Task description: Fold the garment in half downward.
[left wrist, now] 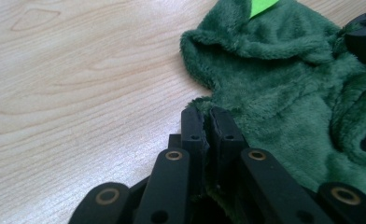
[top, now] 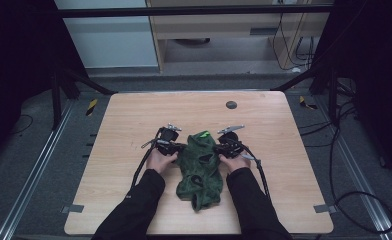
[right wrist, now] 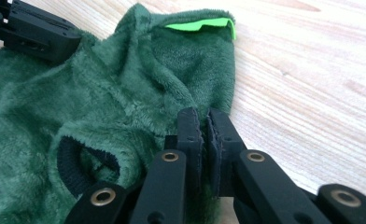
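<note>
I have both tools clamped on a dark green fleece garment (top: 200, 167) lying crumpled near the middle of the pale wood-grain table (top: 134, 115). My left gripper (left wrist: 207, 122) pinches its plush left edge; my right gripper (right wrist: 204, 122) pinches the right edge, beside a black ribbed cuff (right wrist: 71, 163). A bright green tag (right wrist: 200, 24) shows at the far end.
</note>
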Motion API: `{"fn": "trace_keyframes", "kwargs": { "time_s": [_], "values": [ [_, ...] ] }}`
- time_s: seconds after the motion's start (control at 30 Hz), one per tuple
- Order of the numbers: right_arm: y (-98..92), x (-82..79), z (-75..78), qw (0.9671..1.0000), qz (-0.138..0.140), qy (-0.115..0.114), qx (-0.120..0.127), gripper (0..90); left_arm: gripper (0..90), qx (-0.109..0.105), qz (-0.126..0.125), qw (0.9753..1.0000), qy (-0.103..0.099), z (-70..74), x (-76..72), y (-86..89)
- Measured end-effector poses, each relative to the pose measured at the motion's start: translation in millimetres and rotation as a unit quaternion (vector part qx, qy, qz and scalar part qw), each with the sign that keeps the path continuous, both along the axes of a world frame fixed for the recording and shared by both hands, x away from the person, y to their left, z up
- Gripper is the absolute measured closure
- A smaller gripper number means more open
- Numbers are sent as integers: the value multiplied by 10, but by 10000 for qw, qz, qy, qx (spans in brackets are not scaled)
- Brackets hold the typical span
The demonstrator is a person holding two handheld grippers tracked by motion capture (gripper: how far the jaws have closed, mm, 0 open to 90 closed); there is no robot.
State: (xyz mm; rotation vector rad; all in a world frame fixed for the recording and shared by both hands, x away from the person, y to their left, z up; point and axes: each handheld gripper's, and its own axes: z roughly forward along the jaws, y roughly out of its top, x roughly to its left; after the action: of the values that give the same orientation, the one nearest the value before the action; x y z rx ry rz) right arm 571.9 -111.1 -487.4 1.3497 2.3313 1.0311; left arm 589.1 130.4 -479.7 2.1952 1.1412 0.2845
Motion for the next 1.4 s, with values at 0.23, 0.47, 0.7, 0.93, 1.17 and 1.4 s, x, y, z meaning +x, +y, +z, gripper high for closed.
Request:
{"fn": "trace_keyframes", "kwargs": {
  "time_s": [0.23,0.47,0.7,0.93,1.17,1.4],
  "values": [
    [-34,-12,91,9999,13,-105,100,852,852,-105,-30,9999,-134,111,-45,13],
    [-59,-43,237,9995,108,-255,160,853,852,-181,-25,9995,-247,232,-104,16],
    [-73,-98,357,9989,185,-355,246,853,852,-162,-114,9991,-372,362,-195,31],
    [-133,-214,490,9973,348,-501,402,853,851,-194,-250,9982,-512,488,-332,54],
    [-148,-326,562,9955,521,-643,455,851,851,-259,-402,9970,-604,591,-485,88],
    [-140,-472,581,9927,694,-799,581,851,850,-281,-531,9961,-654,625,-638,119]
  ]
}}
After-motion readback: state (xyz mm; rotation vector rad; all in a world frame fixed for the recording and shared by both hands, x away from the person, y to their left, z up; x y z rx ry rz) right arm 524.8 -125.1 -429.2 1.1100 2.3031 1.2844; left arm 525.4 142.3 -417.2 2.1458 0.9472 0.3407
